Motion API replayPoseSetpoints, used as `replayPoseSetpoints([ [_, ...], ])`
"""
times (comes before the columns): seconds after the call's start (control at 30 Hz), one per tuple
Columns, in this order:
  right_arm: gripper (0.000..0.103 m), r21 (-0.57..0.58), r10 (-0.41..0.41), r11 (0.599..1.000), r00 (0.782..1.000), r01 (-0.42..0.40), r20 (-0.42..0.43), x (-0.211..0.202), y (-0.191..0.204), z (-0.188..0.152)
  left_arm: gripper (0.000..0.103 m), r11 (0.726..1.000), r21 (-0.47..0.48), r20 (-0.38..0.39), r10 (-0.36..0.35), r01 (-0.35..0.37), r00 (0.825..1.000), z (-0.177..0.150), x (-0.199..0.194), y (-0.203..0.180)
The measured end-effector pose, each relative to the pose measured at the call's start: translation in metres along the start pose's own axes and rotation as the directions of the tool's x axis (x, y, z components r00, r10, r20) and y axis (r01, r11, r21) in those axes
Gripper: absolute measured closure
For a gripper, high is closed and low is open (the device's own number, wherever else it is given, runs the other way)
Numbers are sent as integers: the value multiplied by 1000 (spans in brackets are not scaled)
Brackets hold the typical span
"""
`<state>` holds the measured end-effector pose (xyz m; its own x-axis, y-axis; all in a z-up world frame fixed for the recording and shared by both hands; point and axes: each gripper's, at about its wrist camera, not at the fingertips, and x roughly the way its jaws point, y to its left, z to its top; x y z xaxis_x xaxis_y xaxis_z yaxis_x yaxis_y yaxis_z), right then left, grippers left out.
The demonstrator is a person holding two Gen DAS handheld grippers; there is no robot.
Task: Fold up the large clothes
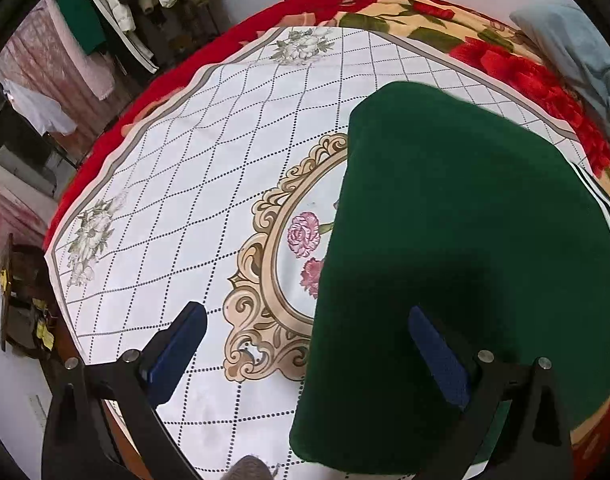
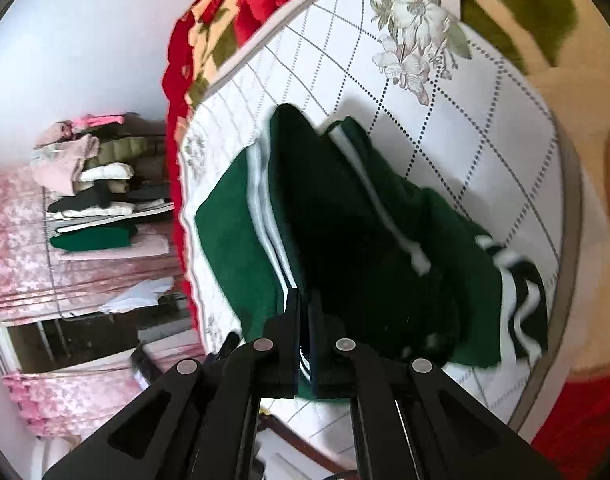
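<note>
A dark green garment (image 1: 457, 240) with white stripes lies folded on a white diamond-patterned cloth (image 1: 193, 168). My left gripper (image 1: 305, 344) is open above the garment's near left edge; its right finger (image 1: 437, 360) is over the green cloth, its left finger (image 1: 177, 356) over the white cloth. In the right wrist view my right gripper (image 2: 304, 308) is shut on the garment (image 2: 345, 216) at its striped edge, with the cloth bunched and lifted in front of it. A striped cuff (image 2: 517, 300) hangs at the right.
The white cloth covers a surface draped in a red floral blanket (image 1: 517, 60). A rack of hanging clothes (image 1: 117, 12) stands at the far left. A light blue item (image 1: 577, 52) lies at the far right. Pink curtains (image 2: 33, 240) and stacked clothes (image 2: 93, 184) are beyond the edge.
</note>
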<state>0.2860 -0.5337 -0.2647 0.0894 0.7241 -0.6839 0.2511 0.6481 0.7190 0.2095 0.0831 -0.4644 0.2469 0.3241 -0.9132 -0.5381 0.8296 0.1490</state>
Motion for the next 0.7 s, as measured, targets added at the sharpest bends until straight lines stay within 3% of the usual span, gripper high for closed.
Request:
replayPoseSetpoints([
  [0.07,100,8,-63,998,998,63,7,-1,-3,-6,0,1000,6,-1,2,-2,1000,1,1,-1],
  [0.1,100,-5,-137,991,991,137,4,3,-6,-7,0,1000,9,0,1,-1,1000,2,1,-1],
  [0.13,100,-14,-240,971,971,240,-7,15,-13,-7,0,1000,17,0,6,-6,1000,2,2,-1],
  [0.23,100,25,-362,930,925,366,-113,59,-46,2,0,999,21,-7,41,-41,999,3,6,5],
  [0.33,100,-14,-389,920,909,392,-148,72,-34,8,0,995,-23,-10,95,-96,995,0,10,30],
  [0.47,96,-115,-388,919,916,377,-100,56,3,13,0,977,-115,-62,175,-181,983,-16,37,82],
  [0.5,92,-130,-384,919,919,372,-85,50,10,15,0,973,-123,-70,190,-197,979,-20,44,89],
  [0.53,75,-136,-376,921,924,365,-67,44,15,17,0,966,-121,-88,217,-227,972,-26,58,97],
  [0.57,51,-144,-355,927,934,346,-35,39,21,22,0,964,-111,-105,229,-240,968,-30,70,100],
  [0.6,41,-155,-337,931,941,331,-14,34,26,23,0,963,-89,-137,242,-255,961,-36,88,102],
  [0.63,36,-165,-317,935,948,314,6,30,32,29,0,962,-76,-161,247,-261,956,-40,100,102],
  [0.7,36,-184,-255,949,967,255,24,36,44,41,0,965,-57,-159,245,-256,956,-45,116,99],
])
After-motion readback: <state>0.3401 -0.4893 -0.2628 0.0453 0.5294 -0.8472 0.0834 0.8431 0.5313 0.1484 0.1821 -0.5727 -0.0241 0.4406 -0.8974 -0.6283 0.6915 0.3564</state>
